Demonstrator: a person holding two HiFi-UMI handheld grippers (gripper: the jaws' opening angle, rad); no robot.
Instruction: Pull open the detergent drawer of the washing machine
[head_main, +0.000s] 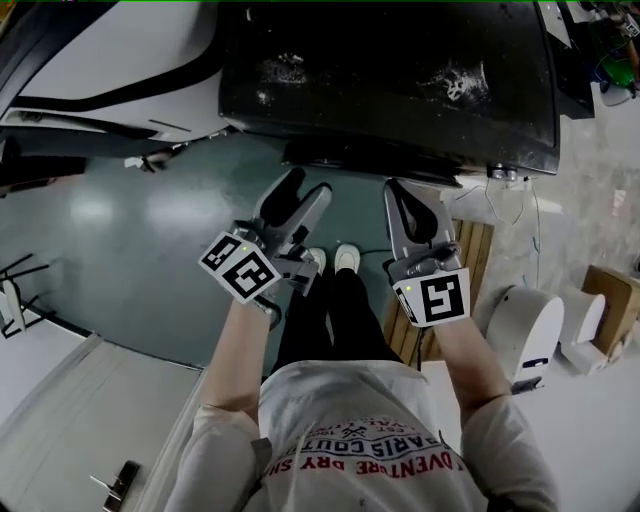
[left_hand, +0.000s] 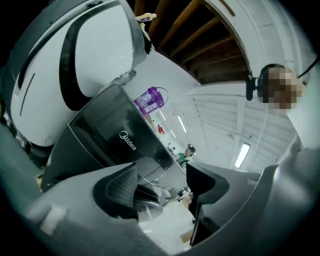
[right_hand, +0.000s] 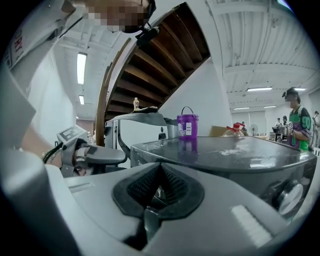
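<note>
The black, glossy-topped washing machine (head_main: 390, 80) stands right in front of me; its front face carries a white logo (left_hand: 129, 141) and a round knob (right_hand: 290, 197). I cannot make out the detergent drawer in any view. My left gripper (head_main: 300, 195) is held level short of the machine's front edge, rolled to one side, its jaws wide apart with nothing between them (left_hand: 165, 182). My right gripper (head_main: 410, 205) is beside it on the right, just below the machine's top, with its ribbed pads (right_hand: 172, 187) closed together on nothing.
A purple detergent jug (right_hand: 188, 125) stands on the machine's top. A white appliance (head_main: 110, 60) sits to the machine's left, and a wooden pallet (head_main: 470, 250), a white device (head_main: 525, 325) and a cardboard box (head_main: 610, 290) to its right. The person's feet (head_main: 335, 260) are on the green floor.
</note>
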